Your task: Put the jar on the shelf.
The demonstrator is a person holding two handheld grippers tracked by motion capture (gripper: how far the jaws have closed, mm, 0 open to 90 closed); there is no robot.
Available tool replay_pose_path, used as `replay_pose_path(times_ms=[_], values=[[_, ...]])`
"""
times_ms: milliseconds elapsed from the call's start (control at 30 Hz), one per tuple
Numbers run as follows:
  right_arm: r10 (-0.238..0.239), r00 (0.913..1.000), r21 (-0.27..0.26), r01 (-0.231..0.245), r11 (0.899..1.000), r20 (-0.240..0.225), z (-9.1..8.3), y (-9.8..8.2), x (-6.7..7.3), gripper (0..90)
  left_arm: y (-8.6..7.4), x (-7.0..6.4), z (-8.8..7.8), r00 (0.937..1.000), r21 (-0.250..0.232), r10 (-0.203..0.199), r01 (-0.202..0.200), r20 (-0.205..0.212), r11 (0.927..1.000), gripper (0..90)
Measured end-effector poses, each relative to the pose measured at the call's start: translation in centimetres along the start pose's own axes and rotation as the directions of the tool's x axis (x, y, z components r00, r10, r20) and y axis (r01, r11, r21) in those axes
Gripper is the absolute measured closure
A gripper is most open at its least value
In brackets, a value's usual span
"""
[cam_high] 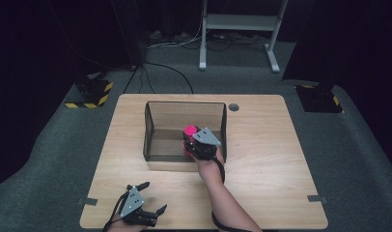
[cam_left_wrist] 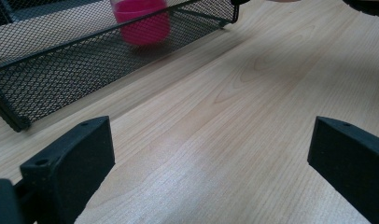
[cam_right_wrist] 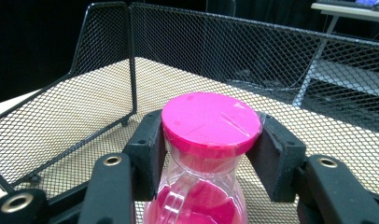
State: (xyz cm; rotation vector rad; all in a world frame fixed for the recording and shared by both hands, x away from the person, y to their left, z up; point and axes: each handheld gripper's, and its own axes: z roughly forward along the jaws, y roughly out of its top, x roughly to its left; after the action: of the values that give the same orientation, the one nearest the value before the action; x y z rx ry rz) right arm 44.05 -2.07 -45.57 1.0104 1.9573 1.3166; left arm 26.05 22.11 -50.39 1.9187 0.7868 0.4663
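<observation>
A clear plastic bottle with a pink lid and pink contents stands upright between the jaws of my right gripper, which is shut on its neck just under the lid. In the high view the bottle and right gripper are inside the black mesh basket, near its right wall. My left gripper rests at the table's front left edge, open, with bare wood between its jaws. From the left gripper view the bottle shows behind the basket's low front mesh.
The wooden table has a round cable hole at the back right of the basket. The basket's front wall is low and its back and side walls are tall. A white desk frame stands on the floor beyond.
</observation>
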Motion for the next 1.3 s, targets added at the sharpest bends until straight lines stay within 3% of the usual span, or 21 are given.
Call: replay_pose_path(times_ms=[633,1300], values=[[0.001,1.0,0.035,0.0,0.999,-0.01,0.47,-0.41,0.12,48.5,-0.02,0.09,-0.03,0.9999,-0.006,-0.01,0.01,0.004,0.9999,1.0],[0.054,0.9985,0.05,-0.053,0.997,-0.013,0.67,-0.41,-0.39,43.0,-0.03,0.09,-0.04,0.9999,-0.008,-0.011,0.011,0.005,0.9999,1.0]])
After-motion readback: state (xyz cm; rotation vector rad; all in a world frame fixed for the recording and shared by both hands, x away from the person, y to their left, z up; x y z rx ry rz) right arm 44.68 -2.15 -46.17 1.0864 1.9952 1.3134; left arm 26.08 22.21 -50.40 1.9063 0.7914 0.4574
